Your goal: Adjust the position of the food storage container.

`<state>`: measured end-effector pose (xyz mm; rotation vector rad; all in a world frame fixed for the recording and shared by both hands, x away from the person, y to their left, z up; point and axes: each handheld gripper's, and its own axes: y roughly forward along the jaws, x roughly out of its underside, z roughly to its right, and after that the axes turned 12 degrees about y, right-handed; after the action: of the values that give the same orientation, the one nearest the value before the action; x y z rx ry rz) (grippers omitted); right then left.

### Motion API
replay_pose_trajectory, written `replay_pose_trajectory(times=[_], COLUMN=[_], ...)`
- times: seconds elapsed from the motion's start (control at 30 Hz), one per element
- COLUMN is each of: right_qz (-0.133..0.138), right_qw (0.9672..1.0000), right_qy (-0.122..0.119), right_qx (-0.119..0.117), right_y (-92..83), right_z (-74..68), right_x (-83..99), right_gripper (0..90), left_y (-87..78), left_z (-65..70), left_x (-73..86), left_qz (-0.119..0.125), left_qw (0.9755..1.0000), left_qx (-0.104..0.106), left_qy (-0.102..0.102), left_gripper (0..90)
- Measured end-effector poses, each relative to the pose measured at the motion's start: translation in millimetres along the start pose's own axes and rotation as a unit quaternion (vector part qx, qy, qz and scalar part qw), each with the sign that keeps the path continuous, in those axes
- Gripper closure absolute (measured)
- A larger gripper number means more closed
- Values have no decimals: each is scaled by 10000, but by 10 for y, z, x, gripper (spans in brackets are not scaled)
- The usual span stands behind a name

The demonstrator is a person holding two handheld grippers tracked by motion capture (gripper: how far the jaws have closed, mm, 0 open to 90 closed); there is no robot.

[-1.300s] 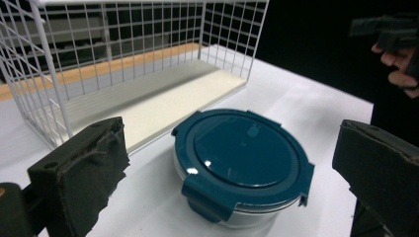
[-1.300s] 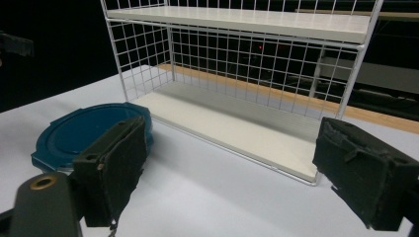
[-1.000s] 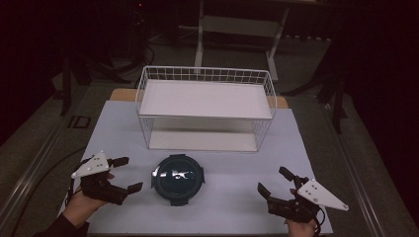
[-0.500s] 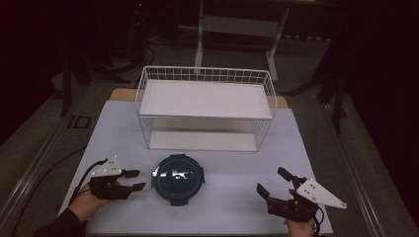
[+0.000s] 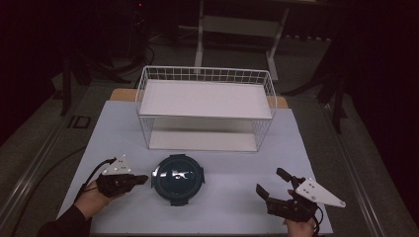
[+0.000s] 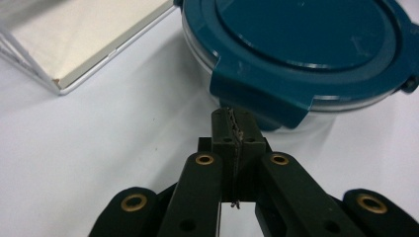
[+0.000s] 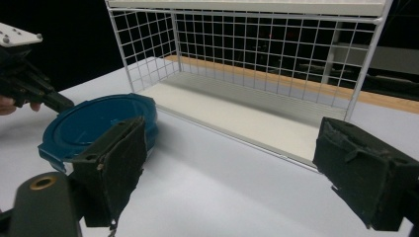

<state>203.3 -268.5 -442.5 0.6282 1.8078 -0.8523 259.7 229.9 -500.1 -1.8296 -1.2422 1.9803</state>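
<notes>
A round container with a dark teal lid (image 5: 178, 177) sits on the white table top, front centre. My left gripper (image 5: 143, 178) lies just left of it, pointing at its rim. In the left gripper view its jaws (image 6: 232, 116) have just been closing and now stand shut with nothing between them, their tips right before the lid's latch tab (image 6: 257, 96). My right gripper (image 5: 271, 181) rests open at the front right, well clear of the container. In the right gripper view its pads (image 7: 123, 158) stand wide apart, with the lid (image 7: 99, 126) and the left gripper (image 7: 54, 101) beyond.
A white wire rack (image 5: 205, 98) with a flat upper shelf and a lower board stands behind the container, mid-table. The white table top (image 5: 232, 163) ends in dark floor on both sides. A cable (image 5: 91, 173) trails from the left gripper.
The left gripper moved right and down toward the container's left rim, and its jaws went from wide open to shut. The right gripper stayed in place.
</notes>
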Motion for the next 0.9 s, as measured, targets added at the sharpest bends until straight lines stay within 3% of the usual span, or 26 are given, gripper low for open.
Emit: replay_pose_trajectory(times=[0.2,0.53,0.9], right_qz=[-10,-60,-42], right_qw=[10000,10000,10000], right_qy=[9,11,-3], right_qx=[-6,-38,-55], right_y=[2,23,21], right_z=[1,-9,-10], right_x=[0,4,5], right_gripper=[128,128,128], left_y=[28,72,292], left_z=[25,31,63], left_x=[-57,-104,-316], left_qz=[39,-24,-7], left_qw=[9999,10000,9999], left_qx=[81,0,159], left_qy=[50,-10,60], left_gripper=[897,897,897])
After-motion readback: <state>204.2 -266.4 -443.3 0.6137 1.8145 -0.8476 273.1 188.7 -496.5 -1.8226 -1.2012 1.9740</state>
